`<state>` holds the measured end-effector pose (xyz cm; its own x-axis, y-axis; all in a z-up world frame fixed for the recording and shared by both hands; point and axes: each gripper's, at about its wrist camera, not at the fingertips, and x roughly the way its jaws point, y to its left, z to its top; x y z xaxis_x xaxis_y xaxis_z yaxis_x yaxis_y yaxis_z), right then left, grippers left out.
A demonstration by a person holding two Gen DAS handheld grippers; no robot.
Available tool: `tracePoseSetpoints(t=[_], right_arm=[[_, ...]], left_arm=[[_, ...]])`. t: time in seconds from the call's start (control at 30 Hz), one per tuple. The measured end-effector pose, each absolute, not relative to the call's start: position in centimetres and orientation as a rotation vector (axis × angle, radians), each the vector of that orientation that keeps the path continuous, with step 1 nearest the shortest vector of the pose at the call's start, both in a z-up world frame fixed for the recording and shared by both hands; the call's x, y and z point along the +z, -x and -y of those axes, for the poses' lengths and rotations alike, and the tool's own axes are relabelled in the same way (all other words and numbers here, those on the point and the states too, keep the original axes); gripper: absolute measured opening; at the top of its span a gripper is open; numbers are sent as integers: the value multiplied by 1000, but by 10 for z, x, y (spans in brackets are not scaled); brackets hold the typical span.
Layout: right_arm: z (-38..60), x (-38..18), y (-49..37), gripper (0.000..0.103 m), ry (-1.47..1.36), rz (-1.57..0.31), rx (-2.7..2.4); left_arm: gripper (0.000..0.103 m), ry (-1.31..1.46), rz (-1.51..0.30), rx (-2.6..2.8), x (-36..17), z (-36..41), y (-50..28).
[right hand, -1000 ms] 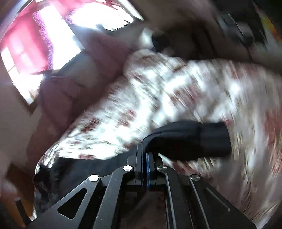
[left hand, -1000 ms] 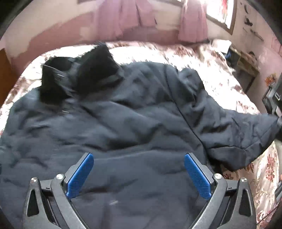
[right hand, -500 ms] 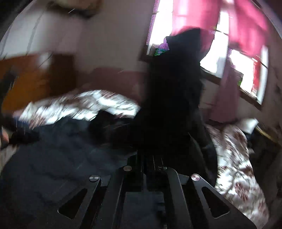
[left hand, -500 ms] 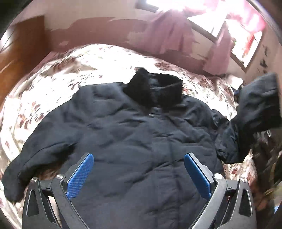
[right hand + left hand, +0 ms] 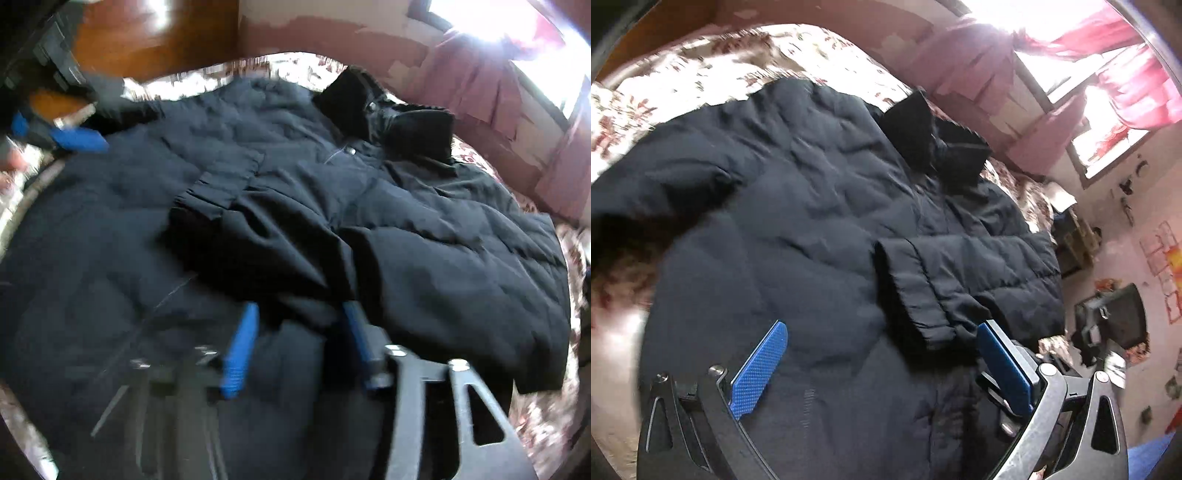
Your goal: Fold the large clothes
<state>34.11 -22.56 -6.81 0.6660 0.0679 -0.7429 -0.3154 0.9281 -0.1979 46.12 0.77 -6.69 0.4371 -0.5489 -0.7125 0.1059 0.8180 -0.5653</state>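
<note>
A dark navy padded jacket [image 5: 798,221] lies front up on the bed, its black collar [image 5: 934,140] toward the wall. One sleeve [image 5: 280,236] is folded across the chest, with the cuff [image 5: 218,192] near the middle. My right gripper [image 5: 299,310] hovers at the sleeve's near edge. Its jaws are opening, and the pads do not press the cloth that lies between them. My left gripper [image 5: 882,332] stands open above the jacket's lower body, holding nothing. It also shows as blurred blue pads [image 5: 74,138] by the other sleeve [image 5: 646,184].
A floral bedspread [image 5: 701,66] covers the bed around the jacket. A wooden headboard [image 5: 147,37] and a pink wall stand behind it. Bright windows with pink curtains [image 5: 1108,74] are at the right. Dark furniture [image 5: 1108,325] stands beside the bed.
My right gripper carried the sleeve across onto the jacket's chest, then its shut jaws parted and let it go. My left gripper swung sideways and rolled, staying open.
</note>
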Motion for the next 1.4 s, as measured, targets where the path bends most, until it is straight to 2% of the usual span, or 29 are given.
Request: tracePoseSetpoints(t=[0.13,0.23,0.3,0.37,0.4,0.47,0.67,0.83,1.07,1.23,1.33,1.4], right_arm=[[264,-49,-303,60,210,-757,232],[299,-40,-295,60,160,-742,185],[316,-40,-285,60,148,-731,151],[330,-41,-276,60,154,-727,119],[335,-41,-283,60,164,-724,105],[344,-41,-286,60,169,-708,64],[357,-18,-313,60,75,-590,-25],[348,-7,-353,60,46,-572,-29],[308,-66,-456,60,51,-831,2],[300,-100,-476,60,92,-908,-21],[297,-92,-470,60,88,-877,-25],[289,-81,-464,60,81,-835,9]], left_arm=[[102,459,-1058,-458,-84,25,-476],[95,412,-1083,-424,-97,45,-495],[80,386,-1100,-406,-102,53,-503],[40,377,-1112,-425,-104,62,-508],[35,369,-1135,-400,-106,66,-511],[7,359,-1128,-364,-106,67,-512],[3,335,-1005,-240,-67,52,-502],[3,167,-900,-89,-28,26,-489],[3,78,-1030,16,-77,5,-508],[3,49,-1011,3,-89,7,-508],[7,108,-967,-14,-81,-5,-496],[23,172,-948,0,-75,-17,-493]])
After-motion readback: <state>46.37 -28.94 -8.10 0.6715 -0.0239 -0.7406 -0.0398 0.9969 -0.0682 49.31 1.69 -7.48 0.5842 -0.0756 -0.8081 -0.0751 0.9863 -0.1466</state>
